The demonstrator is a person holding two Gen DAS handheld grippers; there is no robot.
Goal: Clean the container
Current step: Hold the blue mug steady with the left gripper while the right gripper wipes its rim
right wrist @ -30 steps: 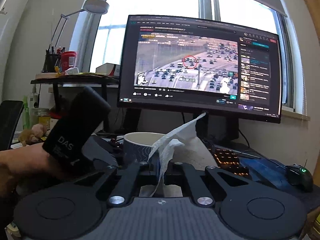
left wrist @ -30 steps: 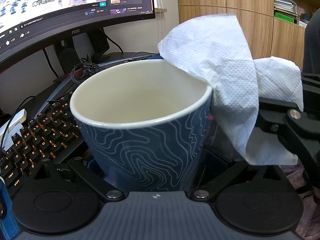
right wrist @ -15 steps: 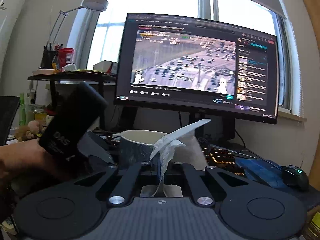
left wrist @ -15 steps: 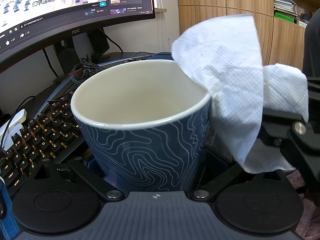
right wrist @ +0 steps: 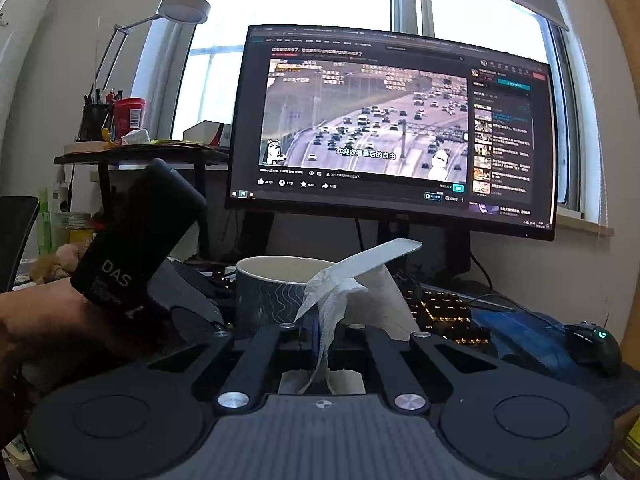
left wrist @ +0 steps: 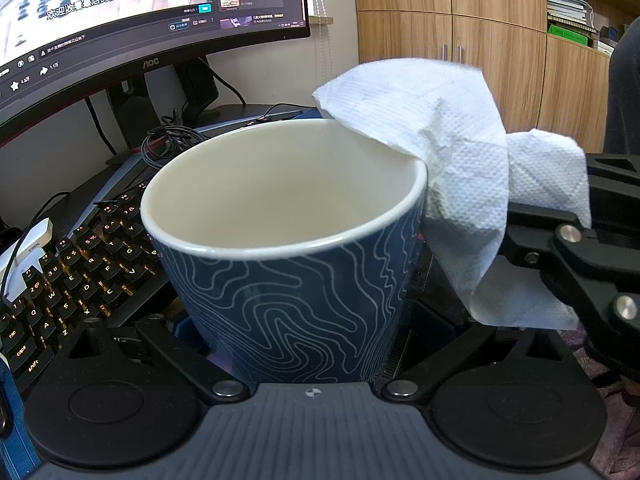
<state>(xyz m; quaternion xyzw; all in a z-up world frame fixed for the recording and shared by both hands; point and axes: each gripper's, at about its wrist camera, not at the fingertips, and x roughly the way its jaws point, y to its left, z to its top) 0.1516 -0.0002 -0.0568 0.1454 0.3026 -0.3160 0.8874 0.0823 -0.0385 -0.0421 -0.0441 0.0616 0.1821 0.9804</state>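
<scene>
A blue cup (left wrist: 288, 280) with white wavy lines and a cream inside fills the left wrist view. My left gripper (left wrist: 296, 344) is shut on the cup and holds it upright above the desk. My right gripper (right wrist: 320, 332) is shut on a white paper towel (right wrist: 340, 292). In the left wrist view the paper towel (left wrist: 452, 168) drapes over the cup's right rim, and the right gripper (left wrist: 576, 256) stands just right of the cup. In the right wrist view the cup (right wrist: 276, 292) is just ahead and left of the towel.
A backlit keyboard (left wrist: 72, 276) lies on the desk under the cup. A monitor (right wrist: 392, 128) stands behind. A mouse (right wrist: 596, 344) sits at the right. A shelf (right wrist: 136, 152) with a red cup and pens stands at the left. Wooden cabinets (left wrist: 460, 40) are behind.
The paper towel pulled a little away from the cup's rim, then came back over the right rim. The cup has stayed almost still.
</scene>
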